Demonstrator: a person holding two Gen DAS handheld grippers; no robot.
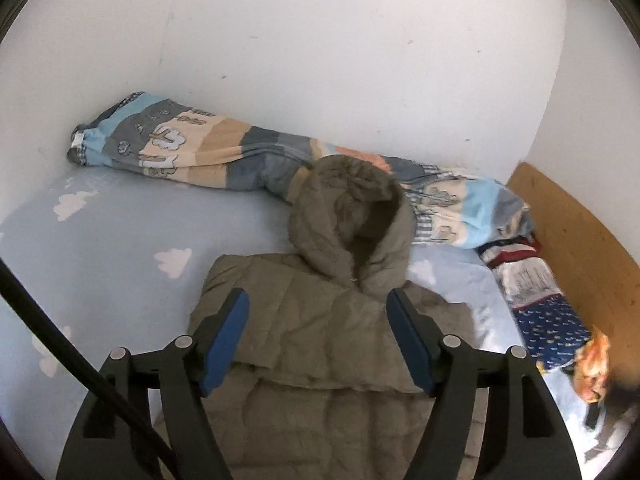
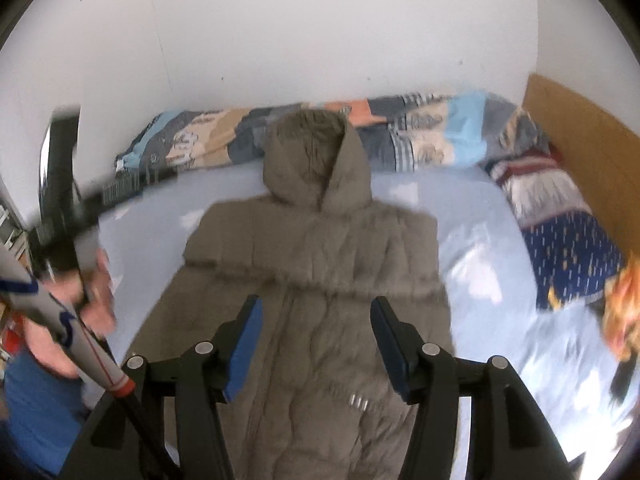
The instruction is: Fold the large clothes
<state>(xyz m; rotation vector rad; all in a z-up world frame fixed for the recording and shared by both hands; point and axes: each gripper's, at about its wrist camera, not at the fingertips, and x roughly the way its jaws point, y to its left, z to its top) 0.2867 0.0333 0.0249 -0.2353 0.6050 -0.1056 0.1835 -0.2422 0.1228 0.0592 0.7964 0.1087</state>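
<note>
An olive-brown quilted hooded coat (image 1: 320, 320) lies flat on the light blue bed sheet (image 1: 100, 260), its hood (image 1: 352, 208) towards the wall and both sleeves folded across its chest. My left gripper (image 1: 318, 316) hangs above the coat's chest just below the hood, open, with nothing between its blue pads. In the right wrist view the same coat (image 2: 316, 264) stretches away from me, and my right gripper (image 2: 316, 320) hovers over its middle, open and empty. The left gripper (image 2: 64, 200) shows blurred at the left edge there, held in a hand (image 2: 96, 296).
A rolled patterned duvet (image 1: 200, 148) lies along the white wall behind the hood. Pillows (image 1: 548, 304) rest against a wooden headboard (image 1: 580, 236) at the right. An orange object (image 2: 620, 308) sits blurred at the right edge. A cable (image 1: 80, 364) crosses the lower left.
</note>
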